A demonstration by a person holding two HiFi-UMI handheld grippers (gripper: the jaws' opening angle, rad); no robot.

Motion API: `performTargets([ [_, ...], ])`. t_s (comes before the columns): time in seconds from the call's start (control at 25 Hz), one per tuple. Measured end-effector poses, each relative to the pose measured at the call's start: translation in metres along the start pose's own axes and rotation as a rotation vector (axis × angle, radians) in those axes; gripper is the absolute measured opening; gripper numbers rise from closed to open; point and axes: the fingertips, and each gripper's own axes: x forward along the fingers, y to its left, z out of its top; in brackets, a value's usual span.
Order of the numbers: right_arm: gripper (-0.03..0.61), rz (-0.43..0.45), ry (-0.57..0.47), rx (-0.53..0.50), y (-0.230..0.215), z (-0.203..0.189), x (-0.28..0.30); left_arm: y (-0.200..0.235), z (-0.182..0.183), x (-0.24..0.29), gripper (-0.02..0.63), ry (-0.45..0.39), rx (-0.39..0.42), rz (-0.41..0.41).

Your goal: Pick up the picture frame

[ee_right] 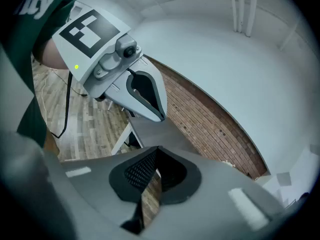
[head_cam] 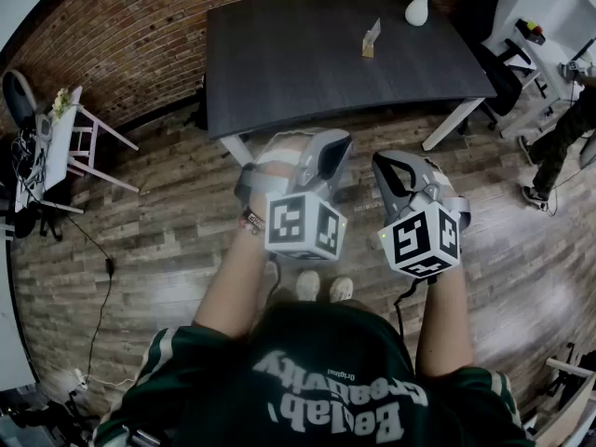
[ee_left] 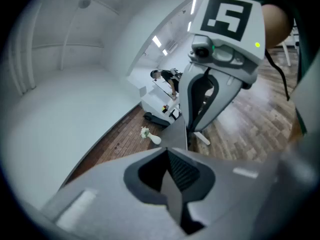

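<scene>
The picture frame (head_cam: 372,38) is small and wooden and stands upright on the dark table (head_cam: 307,63), toward its far right. Both grippers are held side by side over the floor, short of the table's near edge and well away from the frame. My left gripper (head_cam: 328,149) is shut with nothing in it. So is my right gripper (head_cam: 389,168). In the left gripper view the shut jaws (ee_left: 172,184) point past the right gripper (ee_left: 212,84) toward the table's end (ee_left: 177,134). The right gripper view shows its own jaws (ee_right: 150,184), the left gripper (ee_right: 137,86) and the table (ee_right: 155,131). Neither gripper view shows the frame.
A white vase (head_cam: 418,6) with flowers stands at the table's far right corner, and shows again as the vase (ee_left: 150,136). A white chair (head_cam: 79,147) and cables lie at the left. A person's legs (head_cam: 559,147) and white furniture (head_cam: 549,21) are at the right. A brick wall (head_cam: 112,35) runs behind.
</scene>
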Motion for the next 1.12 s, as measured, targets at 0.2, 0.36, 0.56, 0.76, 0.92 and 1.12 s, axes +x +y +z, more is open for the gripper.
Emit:
performTargets([
  [0.2,0.005,0.002,0.001,-0.001,-0.001,0.000,0.002,0.003,-0.001,0.001,0.000,-0.002,0.001,0.002],
  [0.36,0.005,0.004,0.004,-0.001,0.000,0.002,0.003,0.003,0.000,-0.001,0.000,-0.009,0.004,-0.001],
  [0.56,0.005,0.003,0.007,0.000,0.002,0.002,0.004,0.003,-0.004,-0.001,0.002,-0.008,0.007,0.000],
  [0.76,0.005,-0.001,0.014,0.004,0.003,0.001,0.009,0.005,-0.008,-0.001,0.000,-0.009,0.011,-0.001],
  [0.92,0.005,-0.003,0.018,0.013,0.006,0.002,0.011,0.006,-0.014,-0.002,0.000,-0.011,0.015,-0.001],
  [1.12,0.005,-0.010,0.023,0.017,0.009,0.005,0.015,0.008,-0.017,-0.003,0.001,-0.022,0.031,-0.005],
])
